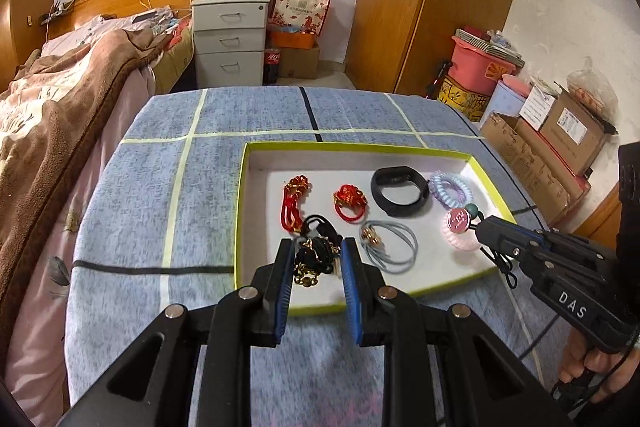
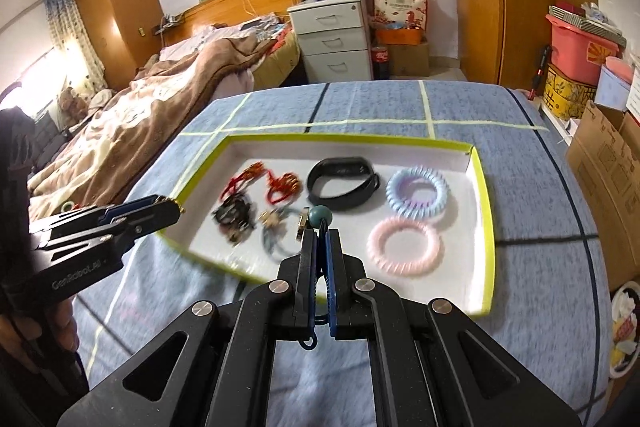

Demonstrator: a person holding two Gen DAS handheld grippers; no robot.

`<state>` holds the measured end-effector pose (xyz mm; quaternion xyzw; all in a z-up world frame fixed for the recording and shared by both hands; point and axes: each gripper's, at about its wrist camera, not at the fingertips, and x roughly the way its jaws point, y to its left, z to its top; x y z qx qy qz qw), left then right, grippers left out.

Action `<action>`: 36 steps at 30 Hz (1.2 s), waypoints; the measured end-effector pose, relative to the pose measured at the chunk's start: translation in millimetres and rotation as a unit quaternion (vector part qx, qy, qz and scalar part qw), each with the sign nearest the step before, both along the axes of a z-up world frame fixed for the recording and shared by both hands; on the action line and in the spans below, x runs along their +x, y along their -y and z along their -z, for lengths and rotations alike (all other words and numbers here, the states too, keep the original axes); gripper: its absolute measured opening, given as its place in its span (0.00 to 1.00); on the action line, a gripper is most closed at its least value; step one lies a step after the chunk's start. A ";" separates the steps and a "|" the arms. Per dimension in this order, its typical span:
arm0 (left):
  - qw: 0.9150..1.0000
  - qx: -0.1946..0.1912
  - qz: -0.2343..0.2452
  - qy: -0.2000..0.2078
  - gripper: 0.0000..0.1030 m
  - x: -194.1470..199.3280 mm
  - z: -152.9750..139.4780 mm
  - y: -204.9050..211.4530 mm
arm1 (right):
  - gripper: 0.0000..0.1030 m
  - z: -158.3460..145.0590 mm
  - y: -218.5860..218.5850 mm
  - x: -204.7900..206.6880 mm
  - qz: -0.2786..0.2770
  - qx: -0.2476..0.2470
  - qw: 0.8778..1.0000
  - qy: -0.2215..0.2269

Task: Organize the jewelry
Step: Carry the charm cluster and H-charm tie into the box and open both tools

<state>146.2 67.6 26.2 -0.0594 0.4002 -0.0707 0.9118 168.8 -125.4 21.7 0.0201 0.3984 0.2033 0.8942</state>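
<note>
Gripping cord charm (image 2: 320, 215), right tool (image 2: 320, 241) shut, bead pointing forward, cord trailing back

My left wrist camera looks forward and down along its own fingers from the near edge of the table, close over the near left part of the tray (image 1: 486, 167). My right wrist camera sits close over the near edge of the tray (image 2: 478, 163), slightly right, facing the same way. Both views share the tray, the blue checked tablecloth (image 1: 168, 155) and the bedroom beyond.
</note>
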 end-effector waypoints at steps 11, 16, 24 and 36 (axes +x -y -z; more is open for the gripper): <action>1.000 0.004 -0.003 -0.029 0.24 21.4 24.1 3.1 | 0.04 19.3 0.3 32.5 0.007 -0.009 1.000 -0.028; 0.999 0.002 -0.004 -0.035 0.24 23.2 28.9 3.1 | 0.04 27.1 -2.8 34.0 0.003 -0.023 0.999 -0.035; 0.999 -0.003 -0.004 -0.039 0.25 24.3 31.6 2.8 | 0.04 33.4 -4.5 36.0 0.001 -0.037 0.998 -0.043; 0.999 0.003 -0.007 -0.039 0.31 24.4 31.5 3.5 | 0.05 33.3 -6.9 35.7 0.005 -0.051 0.998 -0.036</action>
